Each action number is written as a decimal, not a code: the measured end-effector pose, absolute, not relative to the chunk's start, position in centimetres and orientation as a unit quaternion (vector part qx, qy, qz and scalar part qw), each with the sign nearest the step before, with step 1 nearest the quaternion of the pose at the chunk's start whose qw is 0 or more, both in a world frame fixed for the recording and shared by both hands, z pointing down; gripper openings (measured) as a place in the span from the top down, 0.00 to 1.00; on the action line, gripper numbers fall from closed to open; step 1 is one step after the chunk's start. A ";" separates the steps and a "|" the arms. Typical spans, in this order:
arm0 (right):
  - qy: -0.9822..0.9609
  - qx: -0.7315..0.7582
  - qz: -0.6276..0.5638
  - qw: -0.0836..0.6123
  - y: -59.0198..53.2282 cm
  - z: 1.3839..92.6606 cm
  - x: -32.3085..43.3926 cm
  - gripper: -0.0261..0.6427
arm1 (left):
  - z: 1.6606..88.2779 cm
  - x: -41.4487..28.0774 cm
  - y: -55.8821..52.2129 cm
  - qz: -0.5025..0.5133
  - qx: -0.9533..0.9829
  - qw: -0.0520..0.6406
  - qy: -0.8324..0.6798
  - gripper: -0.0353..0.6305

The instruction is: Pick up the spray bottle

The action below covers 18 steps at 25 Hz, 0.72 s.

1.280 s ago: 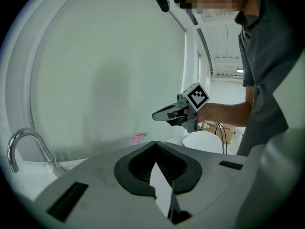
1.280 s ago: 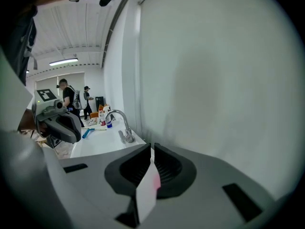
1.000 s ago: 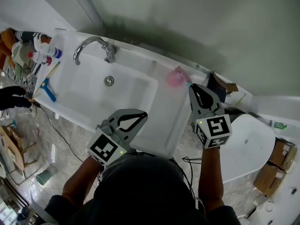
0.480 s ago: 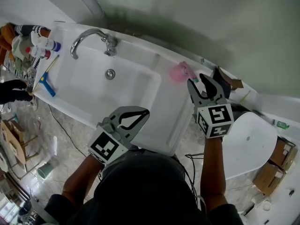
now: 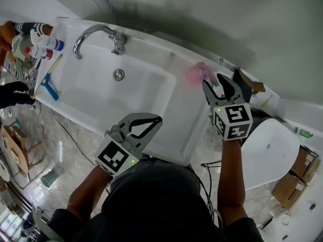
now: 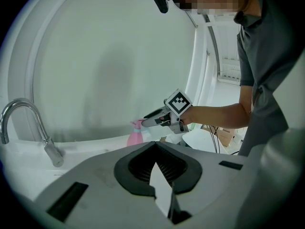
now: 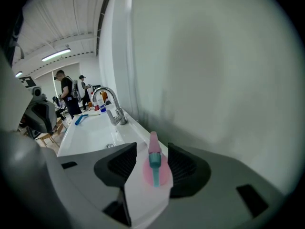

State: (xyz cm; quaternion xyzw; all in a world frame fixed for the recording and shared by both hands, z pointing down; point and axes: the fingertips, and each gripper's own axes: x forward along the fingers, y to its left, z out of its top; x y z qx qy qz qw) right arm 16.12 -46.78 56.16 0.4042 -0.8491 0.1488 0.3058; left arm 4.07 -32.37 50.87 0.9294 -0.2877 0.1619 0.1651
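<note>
Right gripper view: the right gripper (image 7: 152, 162) has its fingers spread wide, having just been opening, and the spray bottle (image 7: 155, 170) stands in the gap between them.
Bottle against the fingers: its round pink body sits about midway between the two dark pads, with a gap showing on either side. Neither pad presses on it. A teal part faces the camera.
Left gripper (image 5: 151, 121): fingers together with nothing between them. It is held above the near edge of the sink (image 5: 151, 54), well apart from the spray bottle.
Bottle's place: upright on the flat white ledge to the right of the basin, close to the wall.
Head view: the right gripper's tips reach just to the spray bottle's right side.
Count, task things: one spray bottle, two grippers.
Count, sink fittings: one curved tap (image 5: 96, 34) at the back rim and one round drain (image 5: 118, 74) in the basin.
Count, far left end: two white bottles (image 5: 44, 46) lying together, one blue-capped and one red-capped. One blue-handled tool (image 5: 50, 88) lies on the ledge beside them.
Far background: two people (image 7: 66, 92) stand beyond the sink's end.
</note>
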 end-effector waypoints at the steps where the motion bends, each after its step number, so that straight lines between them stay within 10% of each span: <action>1: -0.848 0.407 0.147 0.307 -46.9 56.4 16.2 0.66 | 51.0 4.1 -32.3 0.162 0.929 0.166 -0.288 0.94; 4: -0.845 0.417 0.130 0.308 -47.3 56.7 16.4 0.86 | 51.2 4.0 -32.3 0.161 0.929 0.168 -0.288 0.94; 18: -0.849 0.429 0.123 0.284 -45.0 53.4 16.1 0.86 | 50.2 3.9 -32.0 0.155 0.935 0.154 -0.280 0.94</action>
